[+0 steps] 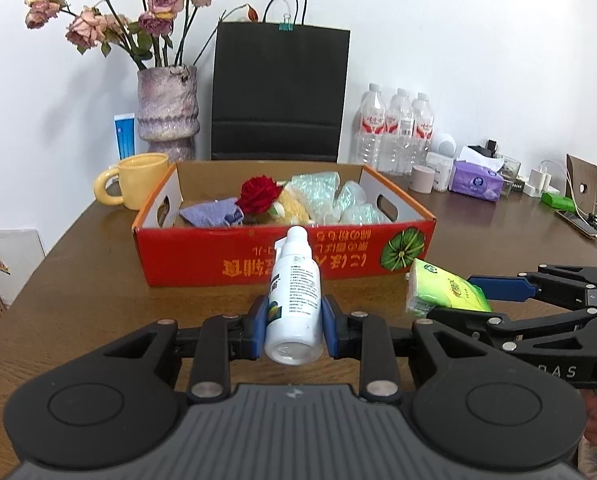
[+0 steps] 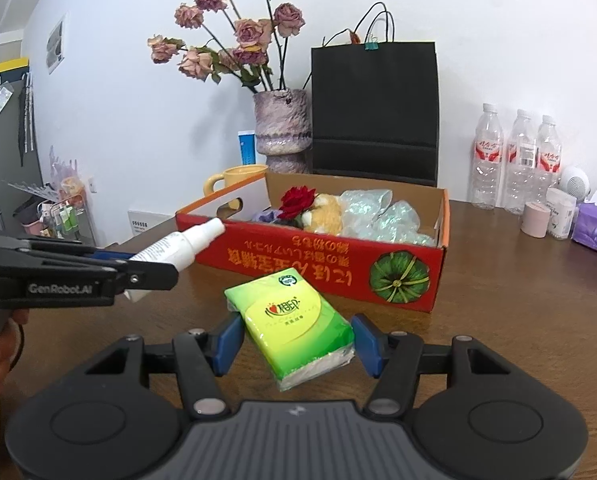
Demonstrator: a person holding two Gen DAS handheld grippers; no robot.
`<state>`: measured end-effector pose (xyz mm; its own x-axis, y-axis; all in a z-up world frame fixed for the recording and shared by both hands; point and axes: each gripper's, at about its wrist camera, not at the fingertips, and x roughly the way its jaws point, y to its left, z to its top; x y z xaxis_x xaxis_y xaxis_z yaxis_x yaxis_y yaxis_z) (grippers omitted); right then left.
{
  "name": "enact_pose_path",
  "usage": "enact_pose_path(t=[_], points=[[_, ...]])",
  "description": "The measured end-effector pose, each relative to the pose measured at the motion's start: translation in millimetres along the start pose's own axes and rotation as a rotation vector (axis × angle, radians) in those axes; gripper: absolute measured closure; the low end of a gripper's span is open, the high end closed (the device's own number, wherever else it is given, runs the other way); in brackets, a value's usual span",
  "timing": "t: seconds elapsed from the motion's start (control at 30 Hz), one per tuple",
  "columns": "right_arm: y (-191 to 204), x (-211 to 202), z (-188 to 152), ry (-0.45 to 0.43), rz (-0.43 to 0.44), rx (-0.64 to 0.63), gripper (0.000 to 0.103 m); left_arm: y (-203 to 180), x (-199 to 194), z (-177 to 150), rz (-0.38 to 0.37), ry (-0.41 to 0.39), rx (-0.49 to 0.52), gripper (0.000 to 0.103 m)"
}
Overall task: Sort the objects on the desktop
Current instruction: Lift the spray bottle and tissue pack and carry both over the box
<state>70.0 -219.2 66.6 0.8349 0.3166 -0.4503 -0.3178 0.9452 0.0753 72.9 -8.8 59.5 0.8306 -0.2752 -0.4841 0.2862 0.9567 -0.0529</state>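
Note:
My left gripper (image 1: 293, 320) is shut on a white spray bottle (image 1: 294, 300), cap pointing toward the red cardboard box (image 1: 258, 256); the bottle also shows in the right wrist view (image 2: 178, 246). My right gripper (image 2: 298, 338) is shut on a green tissue pack (image 2: 294, 320), held just above the wooden table in front of the box (image 2: 338, 264). The pack also shows in the left wrist view (image 1: 442, 290), to the right of the bottle. The box holds a red rose (image 1: 258, 196), a purple cloth (image 1: 214, 212), a yellow plush and bubble wrap (image 1: 338, 200).
Behind the box stand a yellow mug (image 1: 132, 180), a vase of dried roses (image 1: 166, 112), a black paper bag (image 1: 278, 92) and three water bottles (image 1: 394, 132). At the back right are a purple tissue pack (image 1: 476, 180), small jars, chargers and cables.

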Motion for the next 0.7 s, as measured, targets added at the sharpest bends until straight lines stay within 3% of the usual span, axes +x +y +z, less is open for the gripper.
enact_pose_path(t=[0.7], points=[[-31.0, 14.5, 84.4, -0.031, -0.004, 0.002, 0.045, 9.9, 26.1, 66.7, -0.035, -0.036, -0.046, 0.075]])
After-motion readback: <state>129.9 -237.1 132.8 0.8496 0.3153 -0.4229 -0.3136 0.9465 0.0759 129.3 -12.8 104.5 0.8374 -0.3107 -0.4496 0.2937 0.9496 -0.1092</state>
